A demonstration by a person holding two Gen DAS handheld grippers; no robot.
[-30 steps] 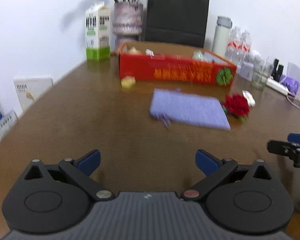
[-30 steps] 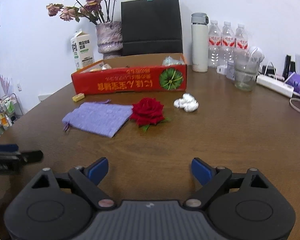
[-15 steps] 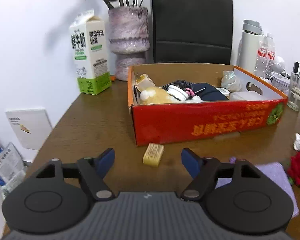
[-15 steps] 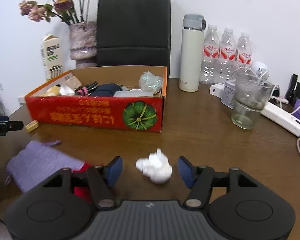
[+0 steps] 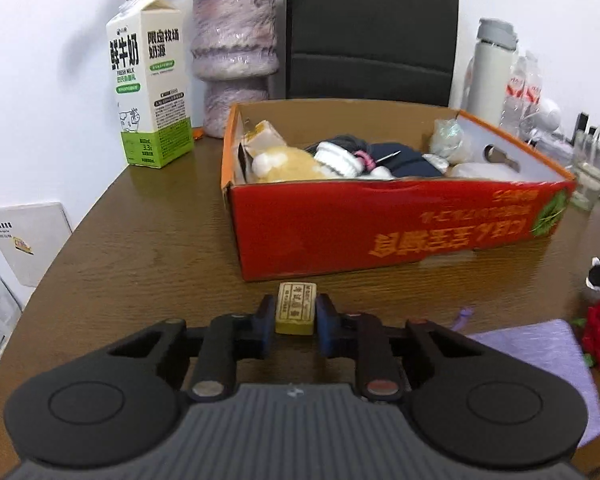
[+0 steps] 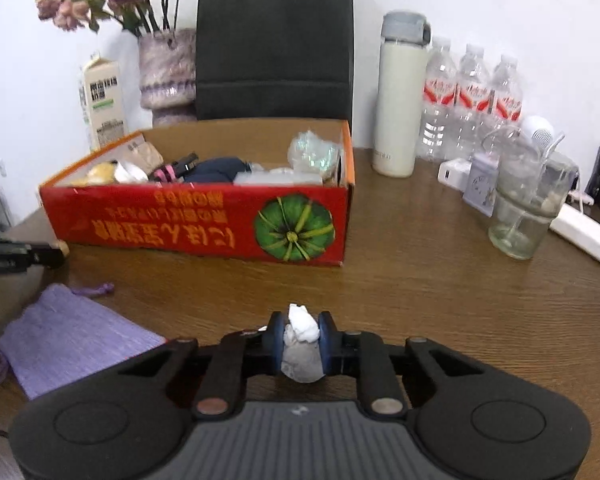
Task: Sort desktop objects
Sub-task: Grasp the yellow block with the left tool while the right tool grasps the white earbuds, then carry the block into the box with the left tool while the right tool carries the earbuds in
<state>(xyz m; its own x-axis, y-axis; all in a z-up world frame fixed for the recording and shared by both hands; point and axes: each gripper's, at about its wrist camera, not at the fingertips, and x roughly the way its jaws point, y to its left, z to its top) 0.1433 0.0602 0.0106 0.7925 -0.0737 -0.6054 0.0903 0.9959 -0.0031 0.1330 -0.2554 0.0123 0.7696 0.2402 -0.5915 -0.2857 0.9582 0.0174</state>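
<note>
On the brown wooden worktop (image 5: 148, 248), before the red box (image 5: 380, 228), the left hand-held gripper (image 5: 296, 322) is closing on a small yellow block (image 5: 295, 309), stiff and light, taken across its long sides. The right hand-held gripper (image 6: 301, 342) is closing on a white paper wad (image 6: 301, 340), soft and crushable, pinched mid-body.
</note>
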